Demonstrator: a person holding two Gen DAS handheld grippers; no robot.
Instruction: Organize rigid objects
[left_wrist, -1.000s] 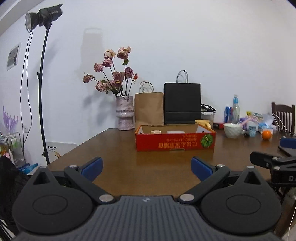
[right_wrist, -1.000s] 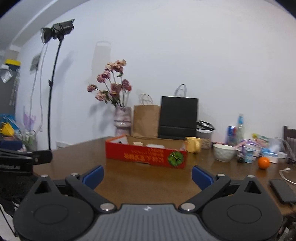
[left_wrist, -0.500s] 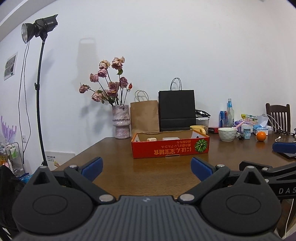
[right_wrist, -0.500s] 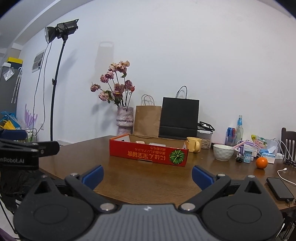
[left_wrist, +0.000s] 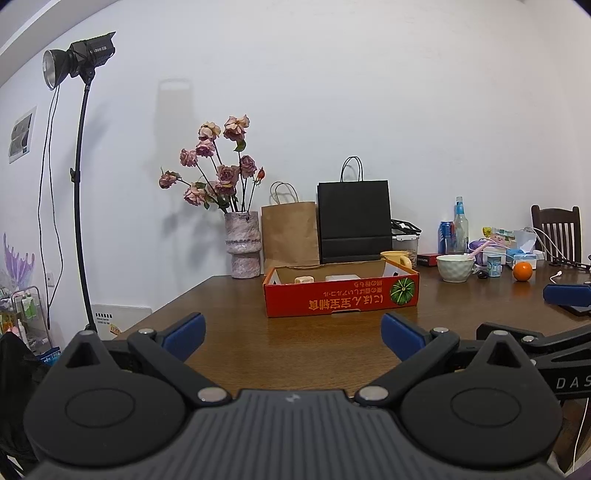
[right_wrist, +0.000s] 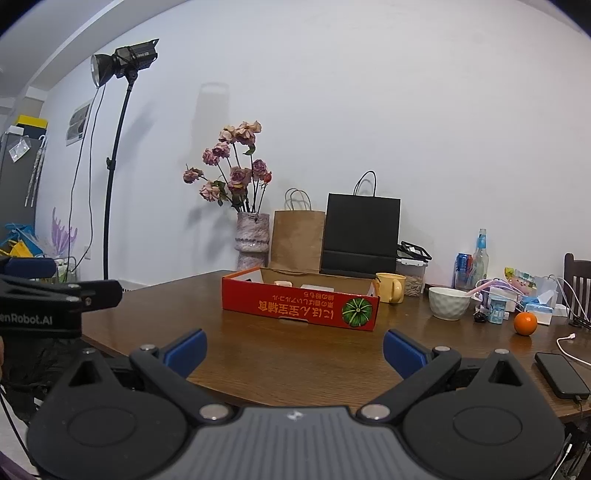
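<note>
Two grippers are hanging over the near edge of a brown wooden table (left_wrist: 303, 354), and neither is gripping or touching anything. The left gripper (left_wrist: 291, 332) is showing its blue-padded fingers (left_wrist: 184, 330) spread wide apart, with only bare tabletop lying between them. The right gripper (right_wrist: 293, 347) is doing the same, its blue fingers (right_wrist: 186, 347) standing far apart over the wood with nothing in the gap.

Each one is appearing in the other's view: a blue pad and black frame of the right gripper are poking in at the right edge of the left wrist view, and the left gripper's black body is showing at the left edge of the right wrist view.

Well ahead of both, a shallow red cardboard box (left_wrist: 341, 299) is sitting on the table with a few small pale items (left_wrist: 304, 280) lying inside it; what they are is too small to tell. Just behind the box's right end a yellow mug (right_wrist: 390, 288) is standing, and further right a white bowl (right_wrist: 448, 302) and an orange (right_wrist: 525, 323) are resting on the table. A dark phone (right_wrist: 561, 374) is lying near the right gripper's right finger, plugged into a cable.
</note>
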